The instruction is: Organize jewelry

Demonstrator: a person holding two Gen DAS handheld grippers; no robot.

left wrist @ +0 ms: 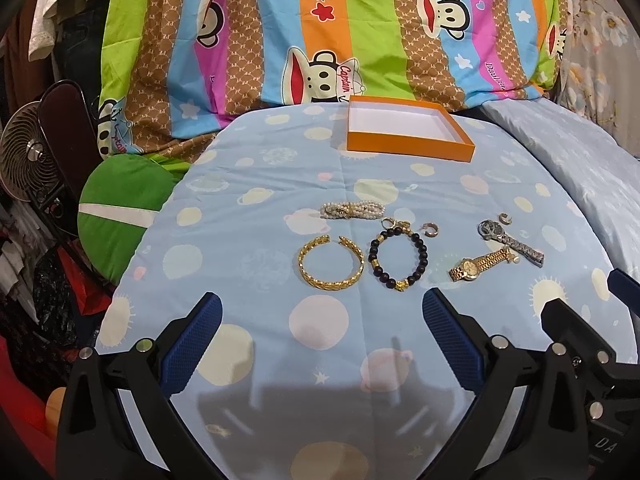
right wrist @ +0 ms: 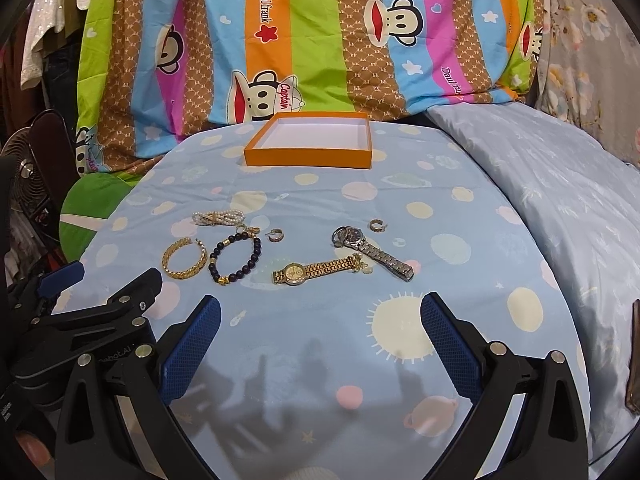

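An orange box [left wrist: 410,146] [right wrist: 308,158] with a white inside stands empty at the far side of the blue-covered surface. In front of it lie a pearl bracelet [left wrist: 352,211] [right wrist: 218,217], a gold bangle [left wrist: 331,266] [right wrist: 184,259], a dark bead bracelet [left wrist: 396,258] [right wrist: 235,258], a gold watch [left wrist: 480,266] [right wrist: 318,269], a silver watch [left wrist: 510,242] [right wrist: 370,251] and small hoop earrings [left wrist: 430,229] [right wrist: 376,225]. My left gripper [left wrist: 322,314] and right gripper [right wrist: 320,314] hover open, nearer than the jewelry, holding nothing.
A bright cartoon-print quilt [left wrist: 320,32] rises behind the box. A green cushion [left wrist: 120,216] and a small fan [left wrist: 28,160] sit at the left. A pale blue pillow [right wrist: 560,208] lies to the right. The right gripper's body [left wrist: 580,344] shows at the left view's right edge.
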